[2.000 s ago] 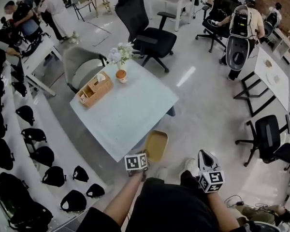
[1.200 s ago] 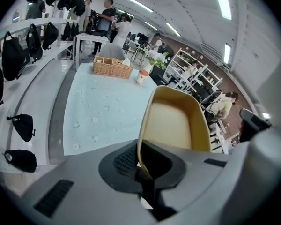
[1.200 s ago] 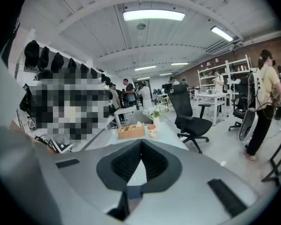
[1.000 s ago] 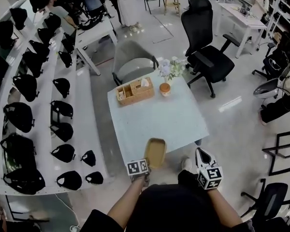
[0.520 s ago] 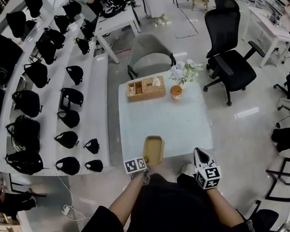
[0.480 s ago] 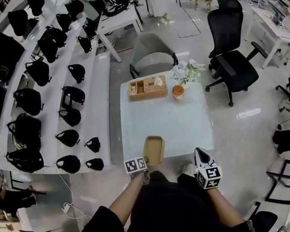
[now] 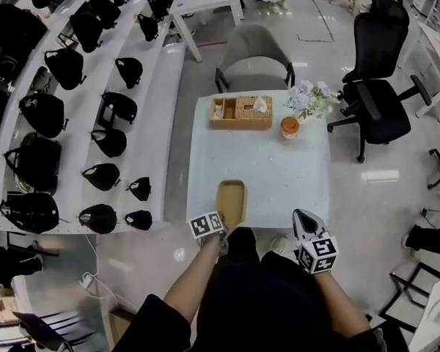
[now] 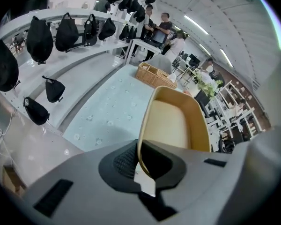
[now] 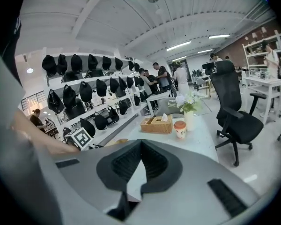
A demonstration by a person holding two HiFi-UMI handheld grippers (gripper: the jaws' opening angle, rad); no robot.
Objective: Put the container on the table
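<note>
Shelves of bags (image 7: 106, 141) flank a pale table (image 7: 286, 178) in an open office. Over the table's near edge is the container (image 7: 231, 201), its near wall pinched between the left gripper's (image 7: 221, 237) jaws; whether its base touches the top I cannot tell. Off the near right corner, the right gripper (image 7: 302, 217) has its jaws together on nothing. A basket (image 7: 240, 113), cup (image 7: 290, 127) and flowers (image 7: 312, 99) stand along the far edge.
</note>
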